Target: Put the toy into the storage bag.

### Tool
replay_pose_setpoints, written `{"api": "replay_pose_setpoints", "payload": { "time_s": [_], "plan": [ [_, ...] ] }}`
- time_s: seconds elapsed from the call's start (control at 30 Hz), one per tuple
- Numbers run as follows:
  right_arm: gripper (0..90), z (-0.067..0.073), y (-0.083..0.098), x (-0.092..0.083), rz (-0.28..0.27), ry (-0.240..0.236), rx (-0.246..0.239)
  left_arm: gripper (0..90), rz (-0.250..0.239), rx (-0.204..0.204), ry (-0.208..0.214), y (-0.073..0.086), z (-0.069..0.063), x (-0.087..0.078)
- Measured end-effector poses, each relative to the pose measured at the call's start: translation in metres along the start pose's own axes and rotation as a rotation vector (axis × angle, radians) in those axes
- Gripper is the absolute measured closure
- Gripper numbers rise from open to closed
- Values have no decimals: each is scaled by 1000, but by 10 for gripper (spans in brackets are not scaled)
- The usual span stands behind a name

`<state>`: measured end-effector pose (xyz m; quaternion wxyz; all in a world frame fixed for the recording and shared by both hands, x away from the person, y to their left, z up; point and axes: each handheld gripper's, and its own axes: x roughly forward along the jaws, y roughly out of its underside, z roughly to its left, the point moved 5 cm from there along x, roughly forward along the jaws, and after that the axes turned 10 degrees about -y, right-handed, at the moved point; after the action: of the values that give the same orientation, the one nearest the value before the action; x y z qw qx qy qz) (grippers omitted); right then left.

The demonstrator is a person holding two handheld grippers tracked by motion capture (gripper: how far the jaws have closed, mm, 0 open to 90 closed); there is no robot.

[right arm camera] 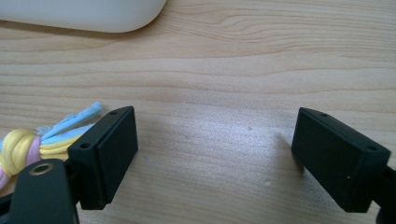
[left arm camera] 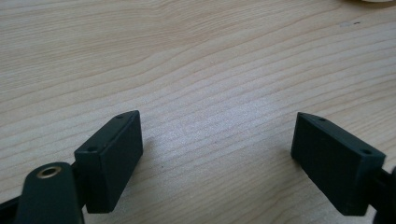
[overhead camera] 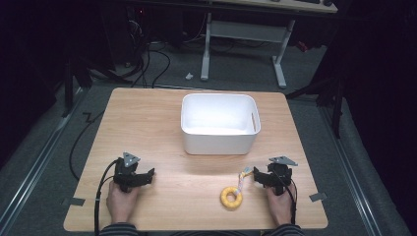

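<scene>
Both tongs stand apart with nothing between their jaws. Left gripper (overhead camera: 147, 173) rests at about seven o'clock on the wooden table (overhead camera: 147, 113), idle over bare wood. Next rightward, the yellow rope ring (overhead camera: 230, 197) lies at five o'clock, its pastel tail (overhead camera: 243, 178) reaching toward the right gripper (overhead camera: 255, 175), just beside that gripper's jaw. At twelve o'clock sits the white bin (overhead camera: 219, 142). To grip well, I judge the right gripper should swing toward nine o'clock, straddle the tail or ring squarely, then close.
</scene>
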<state>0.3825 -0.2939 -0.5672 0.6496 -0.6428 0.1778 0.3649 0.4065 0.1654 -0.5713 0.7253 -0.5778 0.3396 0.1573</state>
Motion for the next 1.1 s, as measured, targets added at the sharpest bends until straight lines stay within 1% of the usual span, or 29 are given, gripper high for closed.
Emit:
{"api": "replay_pose_setpoints", "payload": {
  "time_s": [0.3, 0.4, 0.47, 0.73, 1.1],
  "plan": [
    [146, 0, 0, 0, 1, -4, -2, 170, 0, 0, 0, 0, 0, 0],
    [145, -2, 0, -1, 5, -31, -33, 170, 0, 0, 0, 0, 0, 0],
    [145, -3, 1, -1, 9, -43, -44, 170, 0, 0, 0, 0, 0, 0],
    [148, -3, 1, -1, 9, -46, -53, 170, 0, 0, 0, 0, 0, 0],
    [163, -3, 0, -1, 6, -40, -51, 169, 1, 0, 3, 0, 0, 0]
  ]
}}
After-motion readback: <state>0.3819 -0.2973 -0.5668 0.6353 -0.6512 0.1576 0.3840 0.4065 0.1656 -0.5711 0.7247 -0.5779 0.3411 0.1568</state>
